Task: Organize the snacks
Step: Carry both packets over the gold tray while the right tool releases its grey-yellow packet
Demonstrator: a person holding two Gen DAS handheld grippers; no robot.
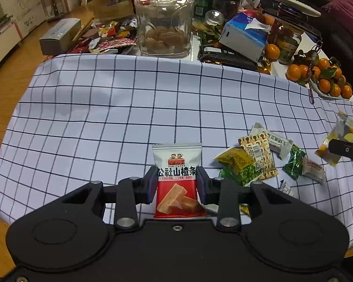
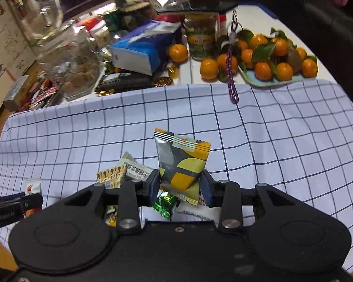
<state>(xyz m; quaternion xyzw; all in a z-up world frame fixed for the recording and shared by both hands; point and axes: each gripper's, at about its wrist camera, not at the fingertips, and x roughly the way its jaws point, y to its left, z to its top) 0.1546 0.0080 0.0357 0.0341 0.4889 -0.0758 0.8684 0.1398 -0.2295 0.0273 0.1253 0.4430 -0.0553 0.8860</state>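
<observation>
My left gripper [image 1: 177, 183] is shut on a red and white hawthorn snack packet [image 1: 177, 178], held above the checked cloth [image 1: 94, 117]. My right gripper [image 2: 180, 185] is shut on a grey and yellow snack packet [image 2: 182, 164], also above the cloth; it shows at the right edge of the left wrist view [image 1: 338, 138]. A pile of small snack packets [image 1: 258, 159] lies on the cloth to the right of my left gripper and under my right gripper [image 2: 127, 174]. A green candy [image 2: 164, 203] lies below the right jaws.
A glass jar [image 1: 163, 21] with biscuits stands behind the cloth. A blue tissue box [image 1: 244, 35], tins, loose wrappers [image 1: 106, 37] and a tray of tangerines [image 2: 266, 56] crowd the far side. A purple cord [image 2: 231, 70] hangs onto the cloth.
</observation>
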